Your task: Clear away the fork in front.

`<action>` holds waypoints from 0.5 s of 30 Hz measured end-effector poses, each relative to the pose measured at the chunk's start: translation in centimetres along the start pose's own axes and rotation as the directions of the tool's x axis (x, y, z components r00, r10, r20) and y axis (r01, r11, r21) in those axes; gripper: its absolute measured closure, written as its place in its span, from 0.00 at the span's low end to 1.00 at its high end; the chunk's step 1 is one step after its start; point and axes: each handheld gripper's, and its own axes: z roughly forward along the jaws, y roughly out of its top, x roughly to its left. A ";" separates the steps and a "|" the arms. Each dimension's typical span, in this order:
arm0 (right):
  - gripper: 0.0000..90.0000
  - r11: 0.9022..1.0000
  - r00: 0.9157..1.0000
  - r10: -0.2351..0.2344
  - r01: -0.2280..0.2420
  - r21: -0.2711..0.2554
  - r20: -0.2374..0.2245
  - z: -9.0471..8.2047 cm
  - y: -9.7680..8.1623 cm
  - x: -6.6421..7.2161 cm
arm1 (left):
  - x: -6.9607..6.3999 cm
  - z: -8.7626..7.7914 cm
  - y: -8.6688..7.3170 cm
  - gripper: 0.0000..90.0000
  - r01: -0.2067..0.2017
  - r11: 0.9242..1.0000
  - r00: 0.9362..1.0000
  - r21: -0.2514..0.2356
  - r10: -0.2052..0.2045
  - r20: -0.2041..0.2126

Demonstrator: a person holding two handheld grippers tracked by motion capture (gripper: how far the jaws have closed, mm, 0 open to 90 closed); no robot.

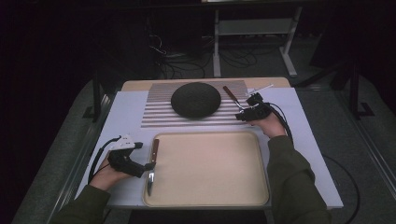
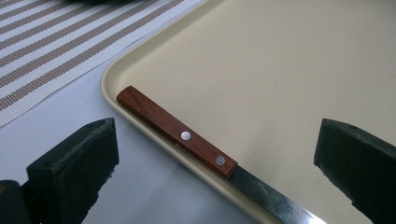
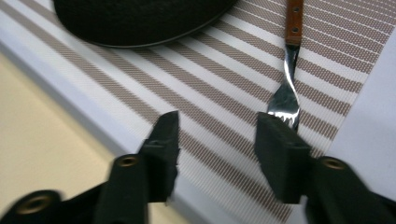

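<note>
- Dim room, grey floor and cable tangles lie behind a white-topped table (image 1: pixel 122 112), lit from above.
- Left gripper (image 1: pixel 140 167) sits at the table's eight o'clock, jaws spread wide, with nothing between the pads (image 2: pixel 88 154).
- Straight ahead of those jaws lies a steel table knife with a riveted brown wooden handle (image 2: pixel 177 131), resting along the left rim of a cream rectangular plastic tray (image 1: pixel 210 170), handle at twelve o'clock, blade at six.
- Right gripper (image 1: pixel 247 111) hovers at the table's two o'clock, jaws partly open and holding nothing.
- Just past its right jaw lies a steel fork with a brown wooden handle (image 3: pixel 287 88), tines toward the gripper, on a brown-and-white striped woven placemat (image 1: pixel 159 114).
- At ten o'clock from the fork sits a dark round domed object (image 1: pixel 195 99), middle of the mat.
- My judgement: both utensils are light and stiff; polished steel will likely slip, so the flat wooden handles are the places to pinch.
- The knife handle lies half on the rim, so a pinch across its narrow sides should suit; the blade edge is best avoided.
</note>
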 end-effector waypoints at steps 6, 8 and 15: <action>0.26 0.998 1.000 -0.028 0.028 -0.049 0.001 -2.0 -2.0 1.8 | 0.0 0.0 0.0 0.00 0.003 1.000 1.000 0.001 -0.003 -0.004; 0.20 0.998 0.999 -0.036 0.036 -0.049 0.002 -2.5 -2.7 2.5 | 0.0 -0.1 0.0 0.00 0.002 1.000 1.000 -0.001 -0.002 -0.005; 0.04 0.997 0.998 -0.062 0.062 -0.035 -0.021 -3.7 -5.7 4.3 | 0.0 -0.1 0.0 0.00 0.004 1.000 1.000 0.000 -0.004 -0.007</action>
